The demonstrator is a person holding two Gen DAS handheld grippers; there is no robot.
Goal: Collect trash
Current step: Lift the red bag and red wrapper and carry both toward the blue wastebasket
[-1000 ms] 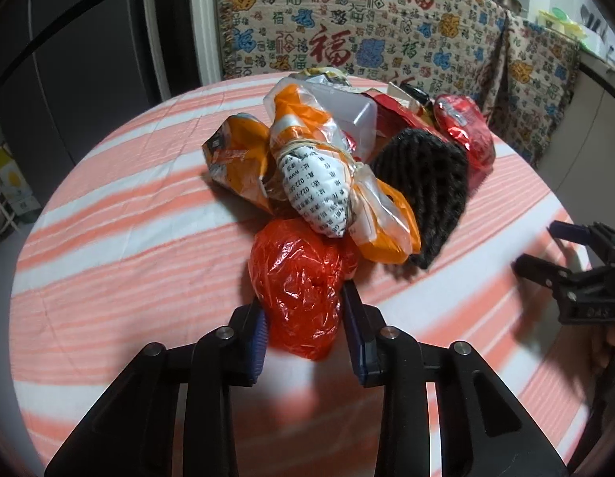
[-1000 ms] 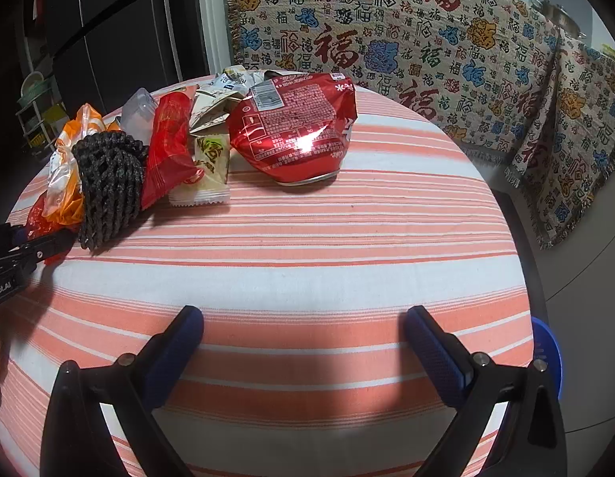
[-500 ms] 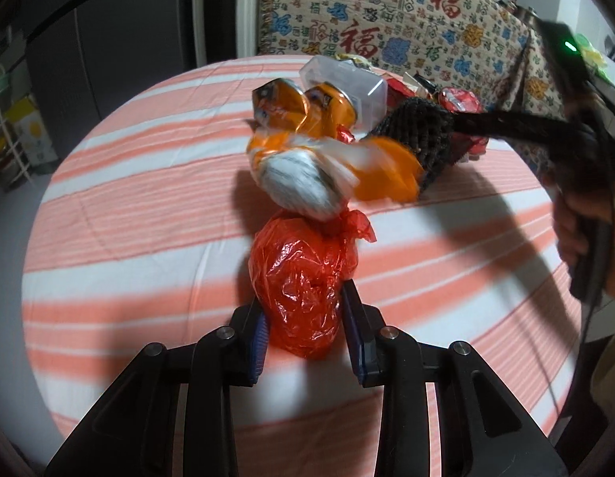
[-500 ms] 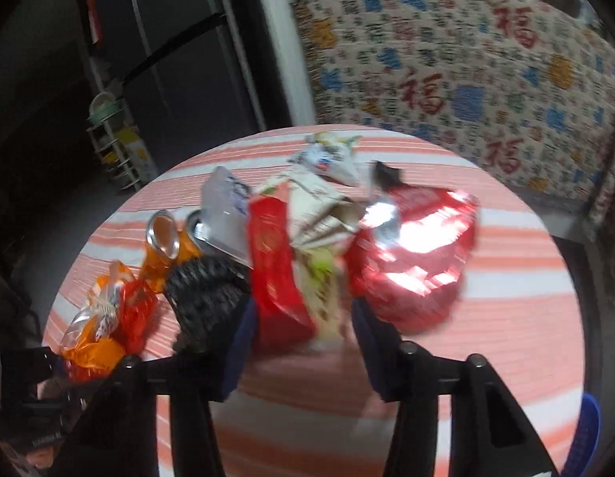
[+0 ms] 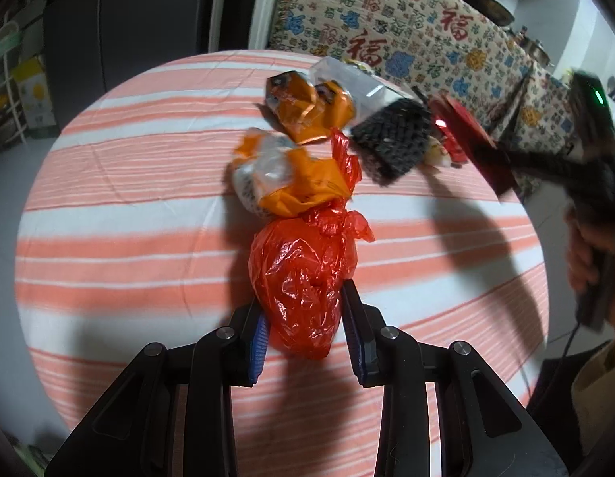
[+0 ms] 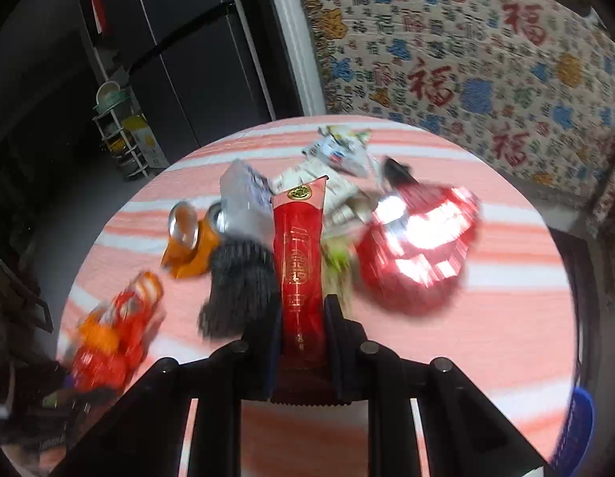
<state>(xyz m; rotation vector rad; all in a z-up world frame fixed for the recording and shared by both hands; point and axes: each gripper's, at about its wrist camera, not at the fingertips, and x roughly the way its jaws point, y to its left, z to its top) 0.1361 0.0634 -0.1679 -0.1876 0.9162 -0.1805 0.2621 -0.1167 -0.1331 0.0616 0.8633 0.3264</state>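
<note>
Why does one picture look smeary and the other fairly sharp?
Right wrist view: motion blur smears the trash, glare whitens the shiny red bag; only the red packet in the tongs stays crisp. Left wrist view: red plastic bag is sharp, the hand blurred.

The near half of the striped bench [image 5: 109, 262] lies bare on both sides of the red plastic bag [image 5: 303, 278], leaving wide passage along its front and left edge. Further back, trash crowds the middle: crushed orange cans [image 5: 307, 111], a black mesh sleeve [image 5: 395, 139], a clear plastic box [image 6: 244, 198], a shiny red packet [image 6: 418, 250]. A patterned cloth [image 6: 466, 59] closes off the far side.
</note>
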